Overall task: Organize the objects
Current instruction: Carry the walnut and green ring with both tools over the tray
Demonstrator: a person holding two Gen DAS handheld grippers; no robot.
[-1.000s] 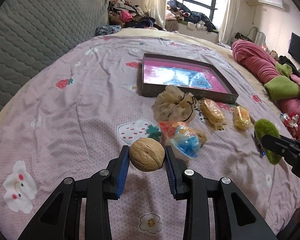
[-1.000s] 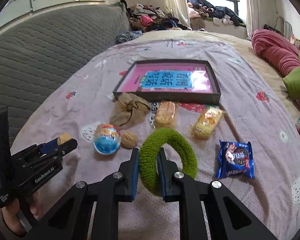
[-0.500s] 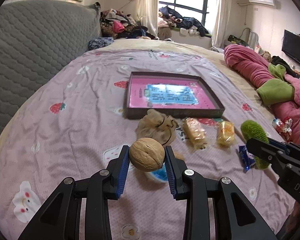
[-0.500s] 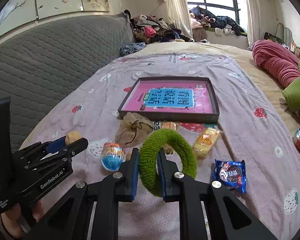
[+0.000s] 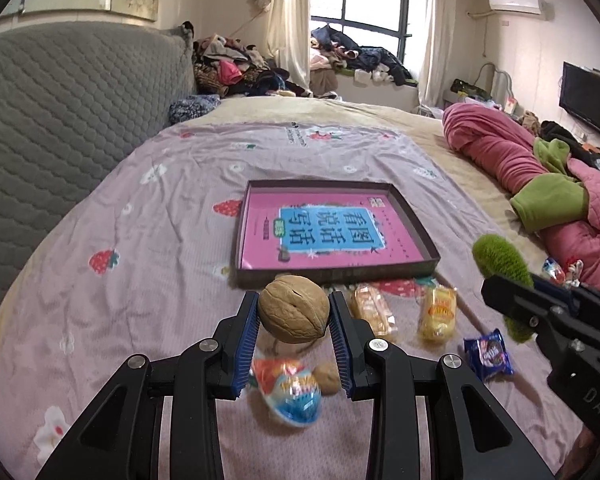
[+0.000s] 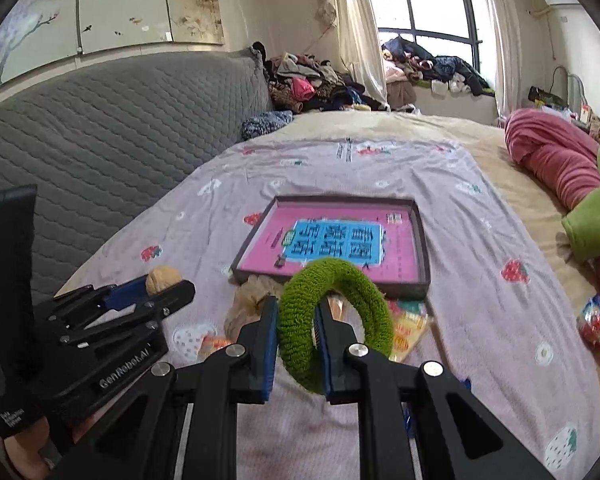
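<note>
My left gripper (image 5: pixel 293 322) is shut on a walnut (image 5: pixel 293 314), held above the bed in front of a shallow dark box with a pink book inside (image 5: pixel 328 234). My right gripper (image 6: pixel 296 336) is shut on a green fuzzy ring (image 6: pixel 338 312), held up in front of the same box (image 6: pixel 336 240). The ring also shows at the right of the left wrist view (image 5: pixel 500 264). The walnut and left gripper show at the left of the right wrist view (image 6: pixel 162 278).
On the pink strawberry sheet (image 5: pixel 140 240) below the box lie two wrapped buns (image 5: pixel 370 312) (image 5: pixel 438 314), a blue cookie packet (image 5: pixel 488 354), a colourful egg-shaped packet (image 5: pixel 290 390), a second walnut (image 5: pixel 328 378) and a beige scrunchie (image 6: pixel 252 304). A pink and green quilt (image 5: pixel 540 184) is at right; a grey headboard (image 5: pixel 60 120) at left.
Both grippers have risen and tilted up with their objects still held; the box and loose items now sit lower and farther in both views.
</note>
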